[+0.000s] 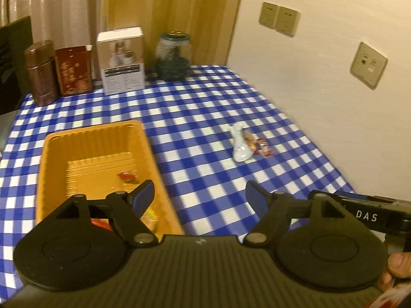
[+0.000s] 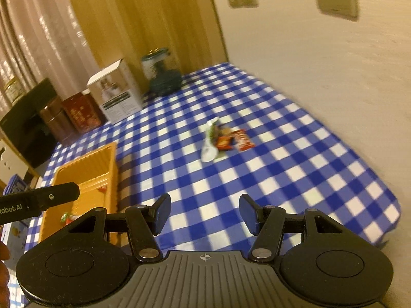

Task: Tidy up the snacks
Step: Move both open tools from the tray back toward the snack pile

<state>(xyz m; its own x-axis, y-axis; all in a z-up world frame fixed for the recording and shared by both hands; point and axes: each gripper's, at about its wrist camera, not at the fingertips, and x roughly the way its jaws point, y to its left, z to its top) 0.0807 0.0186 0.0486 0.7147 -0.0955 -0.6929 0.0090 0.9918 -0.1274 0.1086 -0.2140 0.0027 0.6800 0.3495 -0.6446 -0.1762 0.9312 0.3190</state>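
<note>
An orange tray (image 1: 95,138) (image 2: 87,164) lies on the blue-checked table, with a few wrapped snacks (image 1: 126,175) inside. Further right, a small pile of snacks (image 1: 253,146) (image 2: 226,140) rests on the cloth: a white packet and some red and brown wrappers. My left gripper (image 1: 199,196) is open above the tray's right rim and holds nothing. My right gripper (image 2: 204,214) is open too, nothing between its fingers, over bare cloth in front of the pile. The left gripper's body (image 2: 38,200) shows at the left edge of the right wrist view.
Along the back stand a brown tin (image 1: 42,73), a red box (image 1: 74,70), a white carton (image 1: 123,60) and a glass jar (image 1: 174,56). A wall with sockets (image 1: 368,65) borders the table on the right. A hand (image 1: 397,269) grips the right handle.
</note>
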